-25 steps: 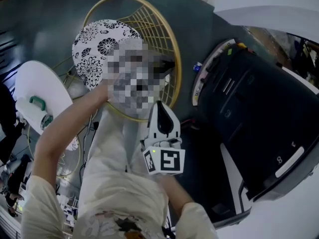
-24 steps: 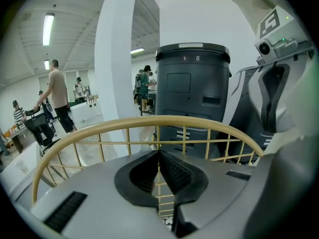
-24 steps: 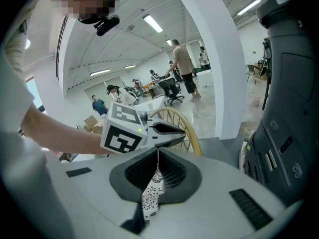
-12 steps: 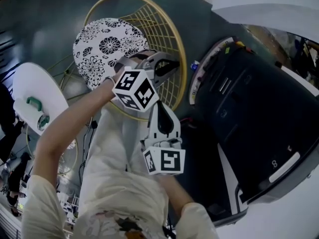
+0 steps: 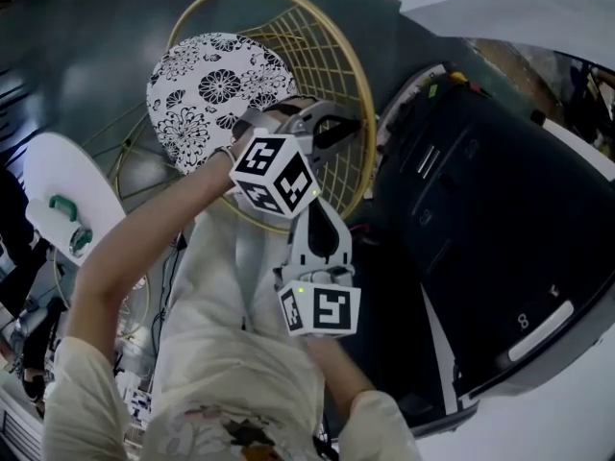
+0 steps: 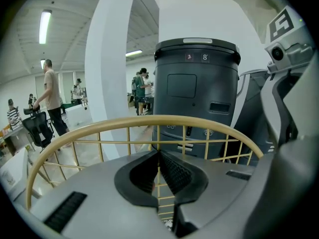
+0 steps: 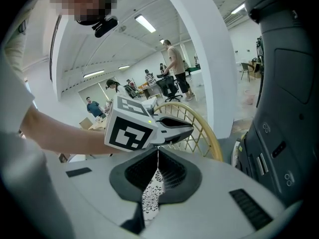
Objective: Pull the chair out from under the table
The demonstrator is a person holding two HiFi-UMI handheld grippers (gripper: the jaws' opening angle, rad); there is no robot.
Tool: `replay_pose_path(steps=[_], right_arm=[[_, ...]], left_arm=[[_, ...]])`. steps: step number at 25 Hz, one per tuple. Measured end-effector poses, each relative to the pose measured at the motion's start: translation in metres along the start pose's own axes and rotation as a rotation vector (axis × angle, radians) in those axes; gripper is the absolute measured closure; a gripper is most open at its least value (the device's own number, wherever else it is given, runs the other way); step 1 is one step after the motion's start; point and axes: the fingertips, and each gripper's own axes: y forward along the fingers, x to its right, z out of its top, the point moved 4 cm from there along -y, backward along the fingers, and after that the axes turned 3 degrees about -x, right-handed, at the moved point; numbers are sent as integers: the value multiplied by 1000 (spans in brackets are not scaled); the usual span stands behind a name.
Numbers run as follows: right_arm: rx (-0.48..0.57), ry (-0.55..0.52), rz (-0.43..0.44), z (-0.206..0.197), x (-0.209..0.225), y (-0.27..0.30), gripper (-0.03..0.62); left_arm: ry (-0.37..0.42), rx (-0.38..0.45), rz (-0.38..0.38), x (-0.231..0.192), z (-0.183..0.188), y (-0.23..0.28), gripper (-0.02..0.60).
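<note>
Chair (image 5: 288, 56) has slid across dark floor (image 5: 86, 27) toward black machine (image 5: 500, 209).

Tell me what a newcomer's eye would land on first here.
First, the gold wire chair with its black-and-white floral cushion, at the top of the head view. The left gripper is shut on a wire of the chair's back, and the right gripper, shut and empty, sits just below it in that view. A bulky dark machine marked 8 fills the right side.
</note>
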Motion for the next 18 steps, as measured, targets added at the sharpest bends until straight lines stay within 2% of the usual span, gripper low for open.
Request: replay_pose_path(steps=[18], right_arm=[[6,49,-131,15,-4,-2,583]], left_arm=[[-3,29,-68,-4,8,-13,565]])
